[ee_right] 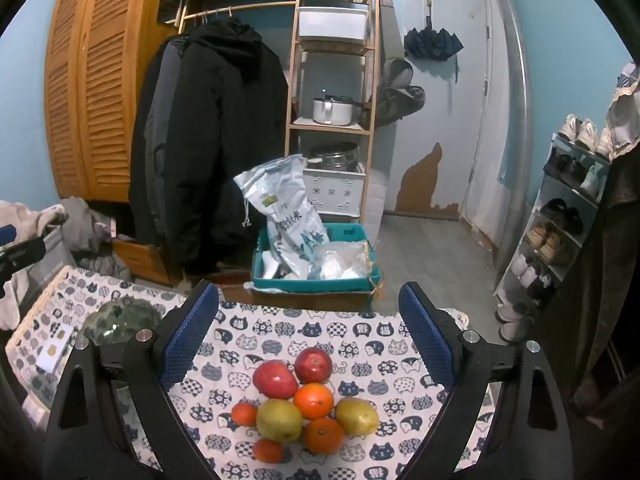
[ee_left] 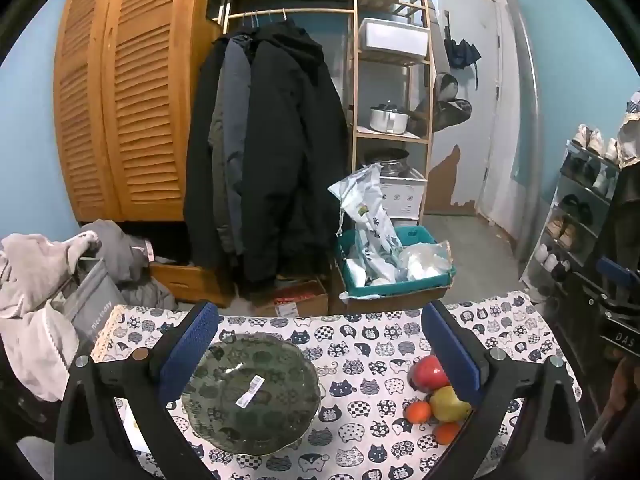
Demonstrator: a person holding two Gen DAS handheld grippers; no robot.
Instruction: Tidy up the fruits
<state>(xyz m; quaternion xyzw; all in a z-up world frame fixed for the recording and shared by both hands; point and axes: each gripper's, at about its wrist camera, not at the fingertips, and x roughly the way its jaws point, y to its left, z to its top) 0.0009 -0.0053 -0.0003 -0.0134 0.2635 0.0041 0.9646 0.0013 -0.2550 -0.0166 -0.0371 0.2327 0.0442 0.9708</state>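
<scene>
A pile of fruit sits on the cat-print tablecloth [ee_right: 360, 336]: two red apples [ee_right: 274, 378] [ee_right: 313, 364], two yellow pears [ee_right: 279, 419] [ee_right: 357, 415] and several oranges [ee_right: 314, 400]. My right gripper [ee_right: 316, 328] is open and empty, its fingers either side of the pile and above it. A green glass plate [ee_left: 251, 394] with a white sticker lies left of the fruit; it also shows in the right wrist view [ee_right: 120, 316]. My left gripper [ee_left: 320, 340] is open and empty above the plate. In the left wrist view a red apple [ee_left: 429, 372], a pear [ee_left: 448, 404] and oranges [ee_left: 418, 411] show beside the right finger.
Beyond the table's far edge stand a teal crate [ee_right: 316, 280] with bags, hanging black coats [ee_right: 208, 140], a wooden shelf [ee_right: 332, 120] and a shoe rack [ee_right: 560, 220]. Laundry [ee_left: 36, 300] is piled at the left. A white card [ee_right: 54, 350] lies near the plate.
</scene>
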